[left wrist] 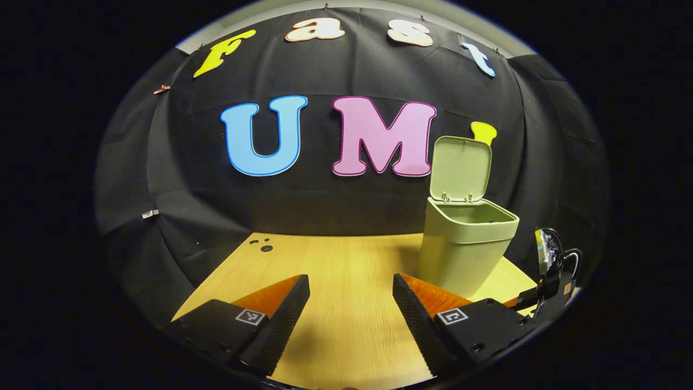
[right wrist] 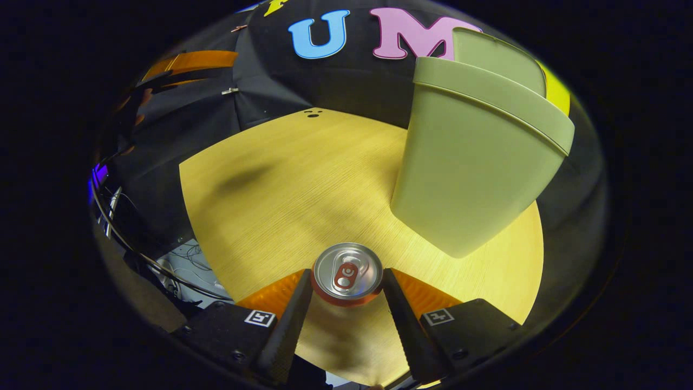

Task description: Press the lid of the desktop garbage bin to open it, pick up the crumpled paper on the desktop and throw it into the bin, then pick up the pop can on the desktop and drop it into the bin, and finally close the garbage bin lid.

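Left gripper view: left tongs [left wrist: 351, 303] spread wide apart, nothing between the fingers, held low above the pale wooden surface [left wrist: 346, 260]. Green garbage bin [left wrist: 464, 246] standing upright on the surface to the far right, just beyond the right finger, with its lid [left wrist: 461, 169] flipped up and standing nearly vertical at the back of the rim, mouth open. Inside of the bin not visible enough to tell what lies in it. At the right edge, just beside the bin, part of the other gripper [left wrist: 549, 276] with cables, low near the surface edge. A few small dark holes [left wrist: 262, 245] in the surface at the far left corner. Right gripper view: right tongs [right wrist: 346, 295] set around the pop can [right wrist: 347, 273], seen from above with its silver top and pull tab facing the camera, one finger on each side of the can's body and both apparently touching it, so clamped on the can. Can near the front edge of the surface; whether resting on it or raised, cannot tell. Bin to the far right of the can, apart from it, lid raised behind its rim. Cables and clutter [right wrist: 178, 260] below the surface edge at the left.
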Motion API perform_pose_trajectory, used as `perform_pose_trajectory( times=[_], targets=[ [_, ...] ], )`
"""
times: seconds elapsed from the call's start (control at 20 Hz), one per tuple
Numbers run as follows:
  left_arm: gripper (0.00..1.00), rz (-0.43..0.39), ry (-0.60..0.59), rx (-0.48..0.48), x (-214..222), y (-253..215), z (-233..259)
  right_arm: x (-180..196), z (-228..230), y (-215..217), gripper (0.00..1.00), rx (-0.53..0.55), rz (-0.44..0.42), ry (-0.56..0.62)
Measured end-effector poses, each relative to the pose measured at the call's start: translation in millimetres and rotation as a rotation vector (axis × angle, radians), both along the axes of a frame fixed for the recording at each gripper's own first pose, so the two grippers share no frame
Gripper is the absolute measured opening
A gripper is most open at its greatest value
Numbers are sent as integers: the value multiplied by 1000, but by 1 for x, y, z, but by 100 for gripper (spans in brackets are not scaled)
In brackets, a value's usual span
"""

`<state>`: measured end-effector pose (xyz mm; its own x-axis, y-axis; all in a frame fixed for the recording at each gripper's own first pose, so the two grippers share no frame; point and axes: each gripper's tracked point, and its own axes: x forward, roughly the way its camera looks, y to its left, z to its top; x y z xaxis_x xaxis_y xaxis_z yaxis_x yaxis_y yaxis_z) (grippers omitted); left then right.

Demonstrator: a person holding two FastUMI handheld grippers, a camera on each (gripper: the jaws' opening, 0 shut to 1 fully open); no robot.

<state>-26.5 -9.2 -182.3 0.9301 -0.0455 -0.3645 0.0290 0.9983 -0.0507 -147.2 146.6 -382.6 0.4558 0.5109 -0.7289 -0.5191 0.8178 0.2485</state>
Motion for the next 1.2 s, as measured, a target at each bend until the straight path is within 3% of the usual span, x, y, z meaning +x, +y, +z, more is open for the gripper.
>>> perform_pose_trajectory(
  times=[0.45,1.2],
  targets=[
    [99,-20,-3,-5,13,-7,-1,40,66,-17,83,68,-84,-110],
    [99,-38,-6,-27,23,-8,-4,127,217,-38,83,239,-266,-363]
  ],
)
